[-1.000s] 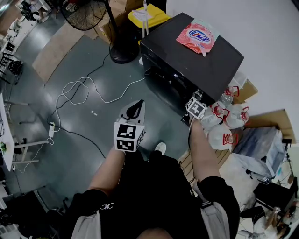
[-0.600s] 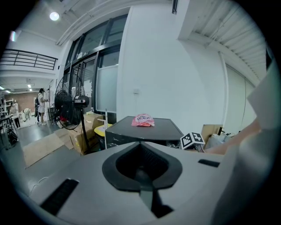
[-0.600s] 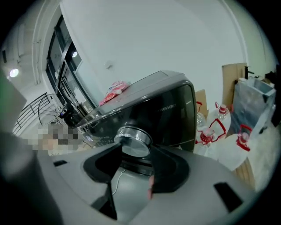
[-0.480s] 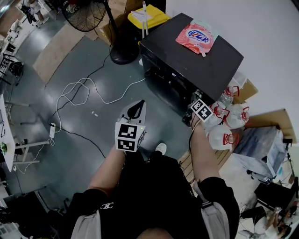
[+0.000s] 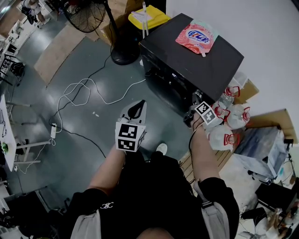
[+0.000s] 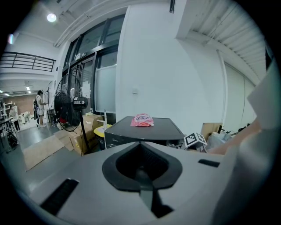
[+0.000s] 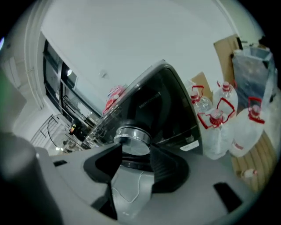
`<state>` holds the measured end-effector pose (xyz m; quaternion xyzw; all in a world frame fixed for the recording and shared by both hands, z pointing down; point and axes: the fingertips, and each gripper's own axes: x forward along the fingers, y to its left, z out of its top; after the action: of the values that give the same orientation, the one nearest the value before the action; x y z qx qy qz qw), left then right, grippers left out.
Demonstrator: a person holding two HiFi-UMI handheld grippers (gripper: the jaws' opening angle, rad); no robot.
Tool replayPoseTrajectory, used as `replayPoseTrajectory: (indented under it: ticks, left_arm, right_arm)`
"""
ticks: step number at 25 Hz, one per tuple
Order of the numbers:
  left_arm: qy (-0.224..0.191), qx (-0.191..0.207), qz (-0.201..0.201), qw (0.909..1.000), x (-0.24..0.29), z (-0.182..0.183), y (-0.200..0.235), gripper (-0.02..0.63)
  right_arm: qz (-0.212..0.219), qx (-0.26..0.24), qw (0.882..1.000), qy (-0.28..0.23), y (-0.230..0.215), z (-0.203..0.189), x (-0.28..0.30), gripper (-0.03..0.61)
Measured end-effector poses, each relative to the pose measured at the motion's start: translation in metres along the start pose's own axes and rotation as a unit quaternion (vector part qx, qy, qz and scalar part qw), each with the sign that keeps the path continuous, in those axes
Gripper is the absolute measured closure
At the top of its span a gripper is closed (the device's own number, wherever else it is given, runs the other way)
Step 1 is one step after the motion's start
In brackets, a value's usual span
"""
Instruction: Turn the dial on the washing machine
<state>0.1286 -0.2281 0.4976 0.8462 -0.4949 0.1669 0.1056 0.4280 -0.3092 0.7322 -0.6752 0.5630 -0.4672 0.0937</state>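
Note:
The black washing machine (image 5: 187, 60) stands against the white wall, with a pink detergent pouch (image 5: 196, 36) on its lid. My right gripper (image 5: 196, 100) is at the machine's front right corner. In the right gripper view its two black pads (image 7: 164, 160) press on either side of the silver dial (image 7: 131, 137), and my right gripper (image 7: 131, 147) is tilted against the panel. In the head view the dial is hidden behind the gripper. My left gripper (image 5: 135, 108) hangs over the grey floor, well short of the machine, shut with nothing in it; the left gripper view shows the washing machine (image 6: 140, 129) ahead.
Several clear water jugs (image 5: 226, 133) with red handles crowd the floor right of the machine, beside cardboard (image 5: 275, 119). A standing fan (image 5: 93, 14) and a yellow bin (image 5: 147, 16) are to its left. Loose white cables (image 5: 74, 93) lie on the floor at left.
My right gripper has rolled on the dial; its marker cube has swung to the right and slightly down. The left gripper has stayed where it was.

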Motion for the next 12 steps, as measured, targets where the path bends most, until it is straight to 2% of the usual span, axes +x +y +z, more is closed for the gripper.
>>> replayPoseTrajectory:
  ticks: [3,7,9,12]
  left_arm:
    - [0.005,0.000,-0.001,1.0000,0.003,-0.004,-0.001,0.618]
    - [0.010,0.007,-0.007,0.9999,0.006,-0.004,-0.009,0.618]
    - [0.012,0.013,-0.008,0.9998,0.007,-0.003,-0.012,0.618]
    - [0.017,0.024,-0.007,0.9995,0.007,-0.004,-0.014,0.618]
  right_arm:
    - [0.042,0.064,0.997,0.004,0.001,-0.003,0.002,0.377]
    - [0.095,0.141,0.986,-0.001,0.000,-0.005,0.002,0.379]
    - [0.116,0.162,0.980,-0.009,0.000,-0.005,0.003,0.379]
    - [0.130,0.163,0.978,-0.021,-0.001,-0.003,0.003,0.379]
